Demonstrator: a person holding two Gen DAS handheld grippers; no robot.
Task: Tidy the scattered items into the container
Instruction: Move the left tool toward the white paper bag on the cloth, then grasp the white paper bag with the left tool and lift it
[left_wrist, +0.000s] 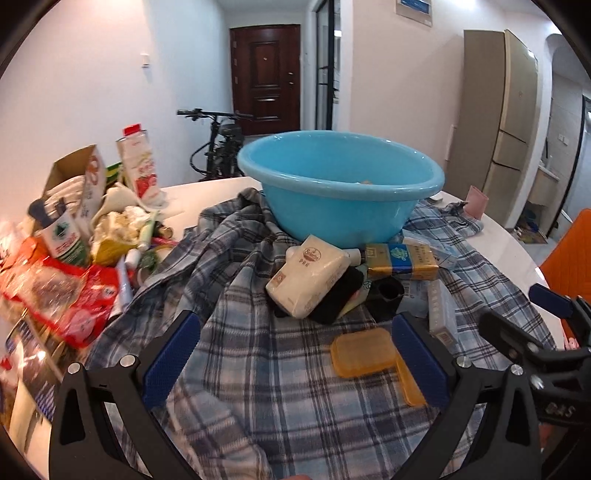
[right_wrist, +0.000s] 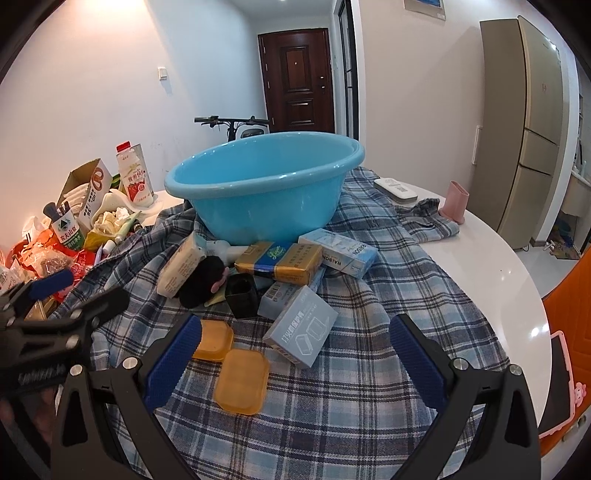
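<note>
A light blue plastic basin (left_wrist: 340, 184) (right_wrist: 266, 184) stands on a plaid cloth (left_wrist: 258, 369) (right_wrist: 351, 387) at the table's middle. In front of it lie a cream soap pack (left_wrist: 308, 277) (right_wrist: 181, 267), a gold and blue pack (left_wrist: 402, 260) (right_wrist: 279, 260), a black cup (left_wrist: 386, 295) (right_wrist: 242, 295), pale blue boxes (right_wrist: 301, 332), and two orange soap-dish halves (left_wrist: 364, 352) (right_wrist: 242, 380). My left gripper (left_wrist: 295, 350) is open and empty, near the orange dishes. My right gripper (right_wrist: 295, 350) is open and empty, around the pale blue box.
A heap of groceries, a milk bottle (left_wrist: 138, 166) (right_wrist: 135, 177) and an open carton crowd the left side. A pink holder (right_wrist: 456, 201) and a white remote (right_wrist: 395, 190) lie at the back right. An orange chair (right_wrist: 569, 295) stands at the table's right edge.
</note>
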